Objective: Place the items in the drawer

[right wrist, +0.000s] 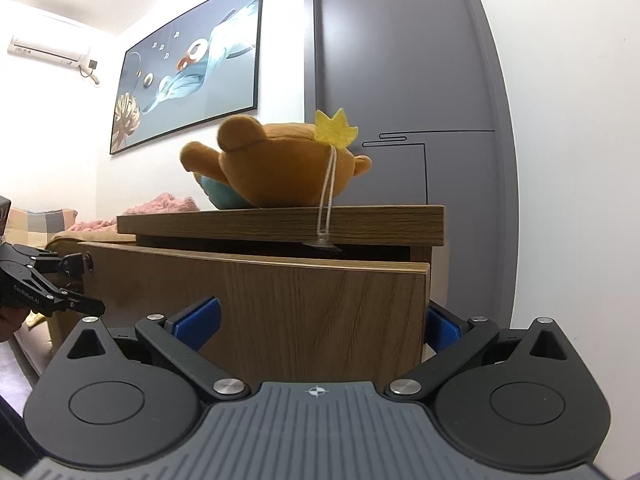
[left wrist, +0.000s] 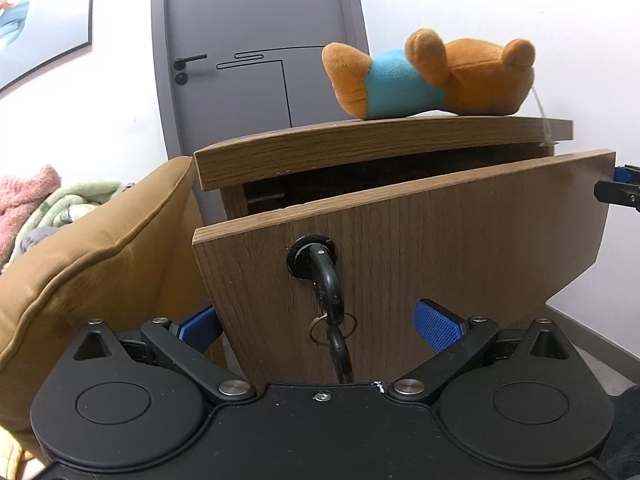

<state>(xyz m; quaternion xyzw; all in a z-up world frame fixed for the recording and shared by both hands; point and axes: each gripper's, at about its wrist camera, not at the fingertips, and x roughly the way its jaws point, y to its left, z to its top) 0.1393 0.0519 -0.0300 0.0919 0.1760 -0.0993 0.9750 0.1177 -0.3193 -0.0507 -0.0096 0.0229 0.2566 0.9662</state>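
Orange plush bear (left wrist: pixel 432 76) lies above left gripper (left wrist: pixel 320 326).

Orange-brown plush bear (left wrist: pixel 432 76) with turquoise shirt and yellow felt crown (right wrist: pixel 335 128), cream cord hanging. Brown wood-grain cabinet drawer front (left wrist: pixel 400 252), black round keyhole with black key (left wrist: pixel 326 280). Grey flat door (right wrist: pixel 400 80) with thin black line pattern. Black grippers, blue ribbed finger pads (left wrist: pixel 436 326). Tan cushion (left wrist: pixel 88 264), pink fluffy blanket (left wrist: pixel 24 208). Teal abstract wall picture, black frame (right wrist: pixel 192 68).
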